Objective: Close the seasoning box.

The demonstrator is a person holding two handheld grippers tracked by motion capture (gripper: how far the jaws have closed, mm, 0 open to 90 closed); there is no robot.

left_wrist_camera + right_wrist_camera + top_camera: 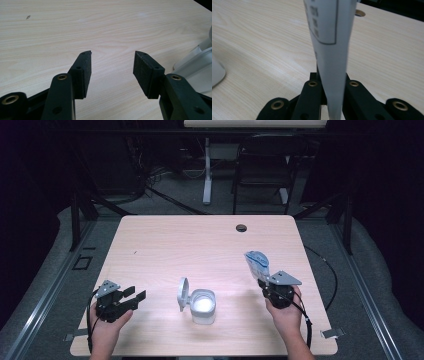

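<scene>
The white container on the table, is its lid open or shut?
Open: the white container has its lid flipped up at its left, showing the inside.

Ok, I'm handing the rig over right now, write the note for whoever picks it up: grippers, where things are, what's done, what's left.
Left gripper: open, holding nothing, low over the table to the left of the container.
Right gripper: shut on the blue and white packet, held upright above the table's right side.
White container: stands near the front middle of the table, its hinged lid flipped open to the left.
Done: lid open, packet picked up.
Left, probably: bring the packet to the container; I cannot tell whether the packet is opened or what the container holds.
</scene>
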